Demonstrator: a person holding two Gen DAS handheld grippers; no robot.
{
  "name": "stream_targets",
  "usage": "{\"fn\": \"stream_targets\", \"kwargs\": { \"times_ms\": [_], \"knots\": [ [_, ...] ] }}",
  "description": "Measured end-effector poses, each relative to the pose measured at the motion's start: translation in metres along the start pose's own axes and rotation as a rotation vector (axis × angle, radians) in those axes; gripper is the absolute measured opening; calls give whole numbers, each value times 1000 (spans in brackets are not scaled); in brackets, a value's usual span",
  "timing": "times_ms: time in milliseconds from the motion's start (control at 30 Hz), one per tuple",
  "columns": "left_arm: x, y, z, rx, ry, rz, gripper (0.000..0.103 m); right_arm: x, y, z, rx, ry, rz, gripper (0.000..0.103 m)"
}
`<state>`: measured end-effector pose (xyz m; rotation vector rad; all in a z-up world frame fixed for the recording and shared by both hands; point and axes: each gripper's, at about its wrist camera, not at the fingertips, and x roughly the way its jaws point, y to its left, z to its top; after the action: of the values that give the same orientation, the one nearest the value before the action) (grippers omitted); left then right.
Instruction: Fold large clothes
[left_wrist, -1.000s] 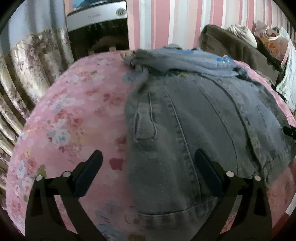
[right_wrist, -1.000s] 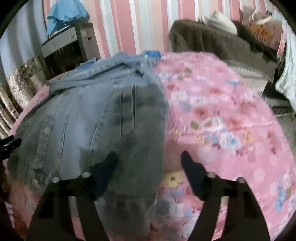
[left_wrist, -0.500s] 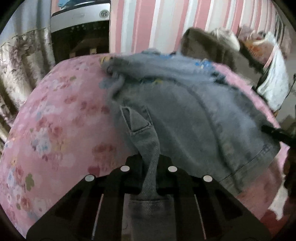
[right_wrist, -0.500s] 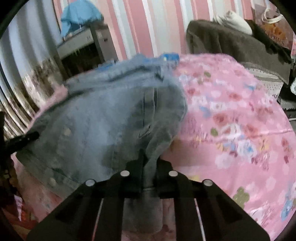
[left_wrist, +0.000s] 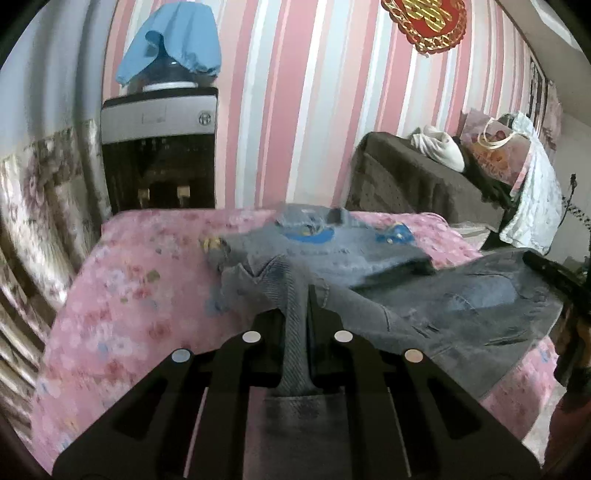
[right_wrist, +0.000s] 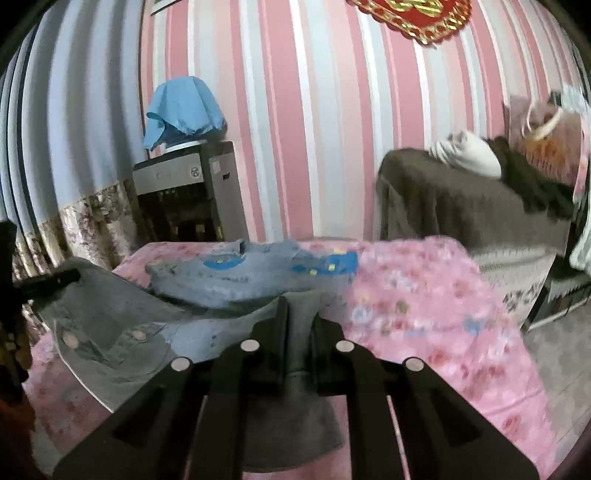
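Observation:
A grey-blue denim jacket (left_wrist: 461, 299) lies on a pink floral bed (left_wrist: 147, 295), its near hem lifted off the cover. My left gripper (left_wrist: 297, 314) is shut on the hem at one corner, and a strip of denim runs up between its fingers. In the right wrist view the same jacket (right_wrist: 122, 325) shows its buttons, and my right gripper (right_wrist: 299, 325) is shut on the other hem corner. The far part of the jacket (right_wrist: 258, 273), with blue patches, still rests on the bed (right_wrist: 424, 302). Each gripper shows as a dark bar at the edge of the other's view.
A water dispenser (left_wrist: 159, 147) under a blue cloth stands against the striped wall behind the bed. A brown covered sofa (left_wrist: 424, 184) with bags and clothes sits at the right. Floral curtains (left_wrist: 33, 221) hang at the left. Floor shows past the bed's right side (right_wrist: 554, 350).
Both grippers went from open over the hem to shut on it, then rose with the denim. The hem lifted off the bed and the views tipped up toward the wall.

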<state>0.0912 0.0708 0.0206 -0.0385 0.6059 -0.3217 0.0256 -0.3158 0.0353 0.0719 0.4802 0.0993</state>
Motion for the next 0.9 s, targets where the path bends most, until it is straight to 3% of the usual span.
{"fn": "stream_targets", "kwargs": {
  "times_ms": [300, 533, 667, 800, 900],
  "knots": [
    [49, -1, 52, 58, 22, 45, 7, 58, -8, 55, -12, -24, -55, 9],
    [140, 23, 96, 77, 102, 95, 7, 163, -27, 94, -33, 115, -124, 10],
    [209, 43, 95, 74, 203, 100, 8, 228, -32, 87, -57, 243, -158, 10],
    [263, 66, 73, 22, 305, 83, 12, 277, -41, 63, -31, 341, -167, 10],
    [272, 67, 64, 28, 305, 70, 14, 301, -47, 44, -9, 388, -154, 10]
  ]
}}
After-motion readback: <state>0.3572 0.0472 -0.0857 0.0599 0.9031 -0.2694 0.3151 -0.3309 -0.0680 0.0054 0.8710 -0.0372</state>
